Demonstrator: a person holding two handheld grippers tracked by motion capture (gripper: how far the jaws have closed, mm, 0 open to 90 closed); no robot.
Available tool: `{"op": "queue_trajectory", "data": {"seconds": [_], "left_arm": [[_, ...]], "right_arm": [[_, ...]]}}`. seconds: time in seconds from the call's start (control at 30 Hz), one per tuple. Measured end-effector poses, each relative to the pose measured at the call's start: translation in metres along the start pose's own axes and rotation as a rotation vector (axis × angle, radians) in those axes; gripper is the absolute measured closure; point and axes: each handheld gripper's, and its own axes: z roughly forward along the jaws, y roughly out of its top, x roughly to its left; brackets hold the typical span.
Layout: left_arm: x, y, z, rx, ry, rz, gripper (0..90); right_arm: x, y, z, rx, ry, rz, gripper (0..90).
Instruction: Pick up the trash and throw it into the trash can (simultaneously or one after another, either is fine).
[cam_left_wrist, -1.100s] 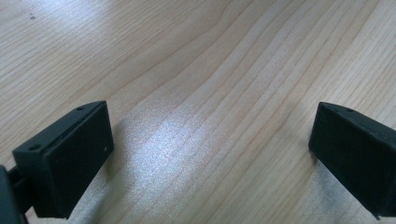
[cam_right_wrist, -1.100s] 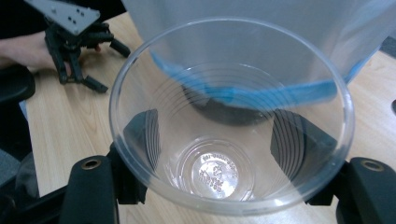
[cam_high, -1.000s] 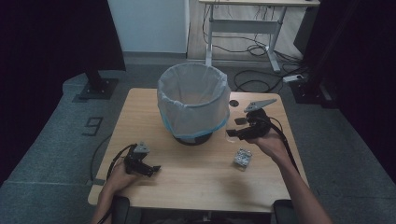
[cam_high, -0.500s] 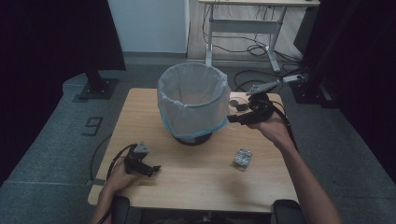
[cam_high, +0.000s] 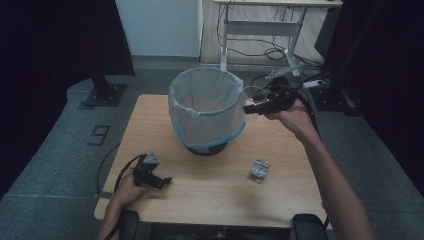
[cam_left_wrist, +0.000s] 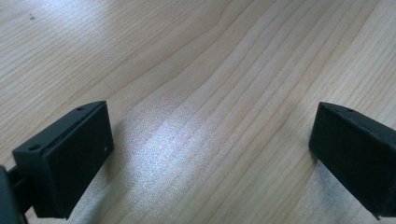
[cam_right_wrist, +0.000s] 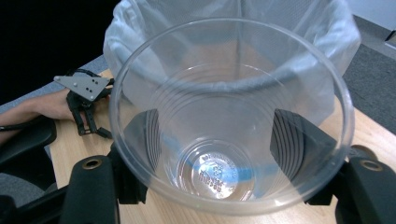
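Right hand-held gripper (cam_high: 248, 107) clamps a clear plastic cup (cam_right_wrist: 229, 116) by its lower wall, held just beside the rim of the lined bin (cam_high: 205, 112) on the worktop (cam_high: 220, 190). Cup judged very light, thin, easily crushed, slick; grip low near the stiffer base. Left hand-held gripper (cam_high: 162, 181) rests wide, holding nothing.

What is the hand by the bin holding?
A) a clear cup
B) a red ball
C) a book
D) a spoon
A: the right gripper has its fingers pressed on a clear plastic cup, held up beside the bag-lined bin.
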Motion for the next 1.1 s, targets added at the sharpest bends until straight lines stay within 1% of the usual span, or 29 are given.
{"op": "queue_trajectory", "data": {"seconds": [0.23,0.47,0.63,0.73,0.9,1.0,1.1], "left_arm": [[0.000,0.000,0.000,0.000,0.000,0.000,0.0],[0.000,0.000,0.000,0.000,0.000,0.001,0.0],[0.000,0.000,0.000,0.000,0.000,0.001,0.0],[0.000,0.000,0.000,0.000,0.000,0.001,0.0],[0.000,0.000,0.000,0.000,-0.001,0.002,0.0],[0.000,0.000,0.000,0.000,-0.001,0.003,0.0],[0.000,0.000,0.000,0.000,-0.001,0.003,0.0]], "right_arm": [[0.000,0.023,-0.006,-0.007,0.001,-0.003,32.4],[0.002,0.048,-0.003,-0.005,-0.012,-0.022,32.5],[0.004,0.064,0.009,0.000,-0.019,-0.044,32.4],[0.005,0.072,0.017,0.002,-0.017,-0.050,32.4],[0.007,0.087,0.035,0.006,-0.017,-0.062,32.4],[0.008,0.093,0.043,0.002,-0.014,-0.066,32.4],[0.009,0.100,0.053,0.012,-0.017,-0.074,32.4]]}}
